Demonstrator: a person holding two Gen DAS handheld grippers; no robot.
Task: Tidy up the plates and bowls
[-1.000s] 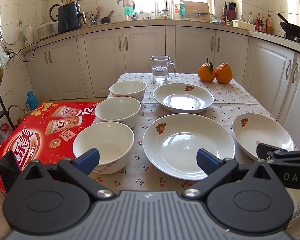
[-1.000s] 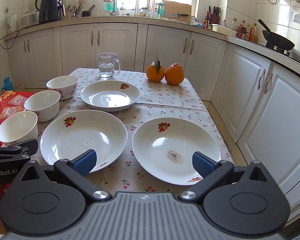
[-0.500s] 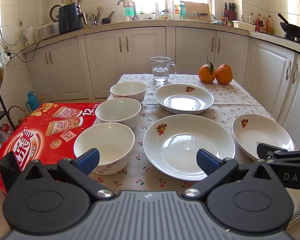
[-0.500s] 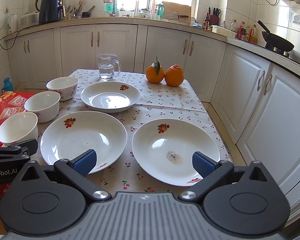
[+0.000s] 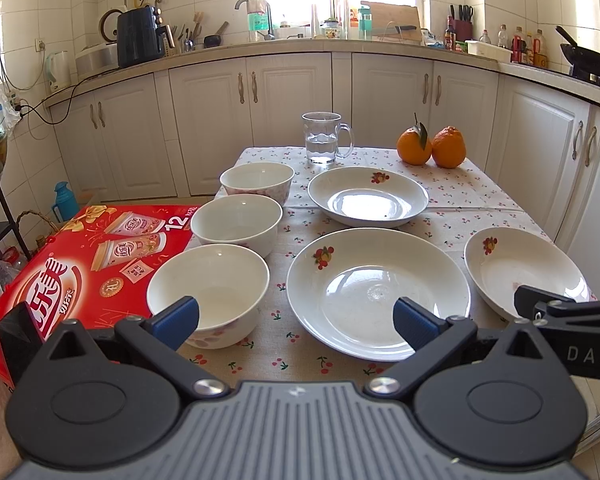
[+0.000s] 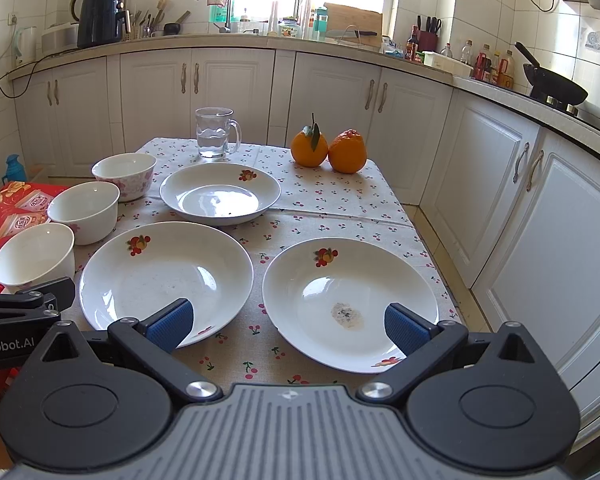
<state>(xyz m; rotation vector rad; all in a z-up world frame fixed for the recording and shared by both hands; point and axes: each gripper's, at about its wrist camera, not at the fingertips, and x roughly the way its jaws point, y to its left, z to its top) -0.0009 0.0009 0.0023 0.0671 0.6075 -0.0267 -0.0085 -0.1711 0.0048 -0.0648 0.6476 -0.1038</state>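
Bowls and plates sit spread over the cherry-print tablecloth (image 5: 476, 196). From the left wrist camera, three white bowls run in a line down the table's left edge, all upright with mouths up: the near bowl (image 5: 208, 294), the middle bowl (image 5: 236, 222) just behind it and the far bowl (image 5: 257, 180). A red carton (image 5: 80, 264) lies just beside the bowls' outer side. The left gripper (image 5: 296, 316) hangs over the table's near edge, fingers spread wide and empty, its left pad in front of the near bowl and its right pad in front of the large plate (image 5: 376, 292). A smaller plate (image 5: 367, 195) lies behind that one, with bare cloth between them. A glass mug (image 5: 324, 138) and two oranges (image 5: 431, 146) stand along the far edge.

From the right wrist camera, the right gripper (image 6: 288, 324) is likewise wide open and holds nothing, its pads in front of the left plate (image 6: 166, 276) and the stained plate (image 6: 350, 302). The stained plate sits close to the table's right edge, with a strip of floor between it and the white cabinets (image 6: 540, 216). A narrow band of cloth separates the two near plates.
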